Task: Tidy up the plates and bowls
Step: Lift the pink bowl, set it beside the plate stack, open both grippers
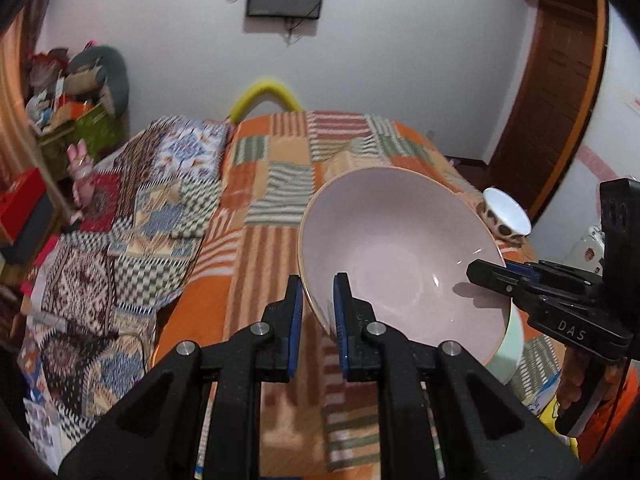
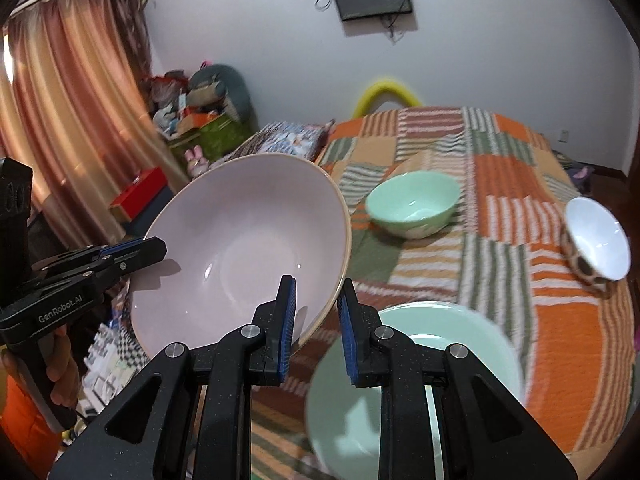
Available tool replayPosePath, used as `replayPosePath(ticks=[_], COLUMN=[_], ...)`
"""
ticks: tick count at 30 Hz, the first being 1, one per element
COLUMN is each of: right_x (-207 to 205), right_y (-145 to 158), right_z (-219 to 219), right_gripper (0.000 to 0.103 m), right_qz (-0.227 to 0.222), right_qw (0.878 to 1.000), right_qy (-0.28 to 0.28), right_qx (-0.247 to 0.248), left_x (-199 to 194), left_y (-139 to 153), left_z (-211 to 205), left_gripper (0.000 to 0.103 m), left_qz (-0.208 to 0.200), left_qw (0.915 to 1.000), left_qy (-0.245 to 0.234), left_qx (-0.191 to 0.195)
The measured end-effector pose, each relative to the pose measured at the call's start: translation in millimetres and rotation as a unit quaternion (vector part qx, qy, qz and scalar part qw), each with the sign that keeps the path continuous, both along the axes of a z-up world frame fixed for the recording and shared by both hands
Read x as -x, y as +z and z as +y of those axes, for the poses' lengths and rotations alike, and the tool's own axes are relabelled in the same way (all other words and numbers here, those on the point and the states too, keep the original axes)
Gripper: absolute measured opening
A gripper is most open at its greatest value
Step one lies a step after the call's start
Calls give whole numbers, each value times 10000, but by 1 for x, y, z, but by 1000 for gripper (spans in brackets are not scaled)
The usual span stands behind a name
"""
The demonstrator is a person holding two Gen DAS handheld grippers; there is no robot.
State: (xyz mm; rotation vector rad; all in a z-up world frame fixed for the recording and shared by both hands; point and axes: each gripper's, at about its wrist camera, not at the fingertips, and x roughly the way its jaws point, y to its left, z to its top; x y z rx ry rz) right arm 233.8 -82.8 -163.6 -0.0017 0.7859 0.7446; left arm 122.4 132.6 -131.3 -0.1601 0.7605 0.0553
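A large pale pink bowl (image 1: 400, 252) is held in the air above the bed, tilted. My left gripper (image 1: 318, 312) straddles its near rim, with a visible gap at the pads. My right gripper (image 2: 318, 318) straddles the opposite rim of the pink bowl (image 2: 240, 256), also with a gap. Each gripper shows in the other's view, the right one (image 1: 496, 276) and the left one (image 2: 132, 248) clamped on the rim. A mint green plate (image 2: 420, 380) lies under the right gripper. A mint green bowl (image 2: 412, 204) and a white bowl with a brown patterned outside (image 2: 596, 240) sit on the bed.
The bed has an orange striped patchwork cover (image 1: 272, 216) and a patterned blanket (image 1: 132, 216) on its left side. A cluttered shelf and boxes (image 2: 192, 120) stand by the curtain. A wooden door (image 1: 548, 92) is at the right. A yellow tube (image 2: 386, 94) rises behind the bed.
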Motion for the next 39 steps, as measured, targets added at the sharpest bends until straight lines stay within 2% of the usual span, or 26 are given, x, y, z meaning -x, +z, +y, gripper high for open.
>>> replayPosePath(ticks=[13, 19, 27, 31, 36, 39], right_x=[7, 14, 18, 20, 24, 25], right_y=[-62, -77, -89, -89, -89, -86], right_z=[37, 50, 62, 65, 70, 69], right_gripper=[19, 19, 19, 20, 22, 22], right_qz=[627, 739, 706, 678, 620, 643], right_qw=[9964, 9937, 9906, 9896, 9867, 9863], right_qy=[344, 460, 596, 594, 667, 687], right_qx=[462, 708, 1008, 1125, 1344, 1354], left_x=[10, 11, 16, 16, 15, 15], left_y=[-80, -108, -123, -126, -128, -126], left_z=[31, 43, 50, 48, 54, 54], left_gripper=[14, 14, 14, 14, 14, 14], left_qz=[746, 1067, 1186, 1179, 1291, 1358], left_qw=[9958, 9911, 9891, 9898, 9865, 9857], left_qy=[383, 559, 636, 636, 697, 731], left_qx=[356, 559, 601, 495, 725, 678])
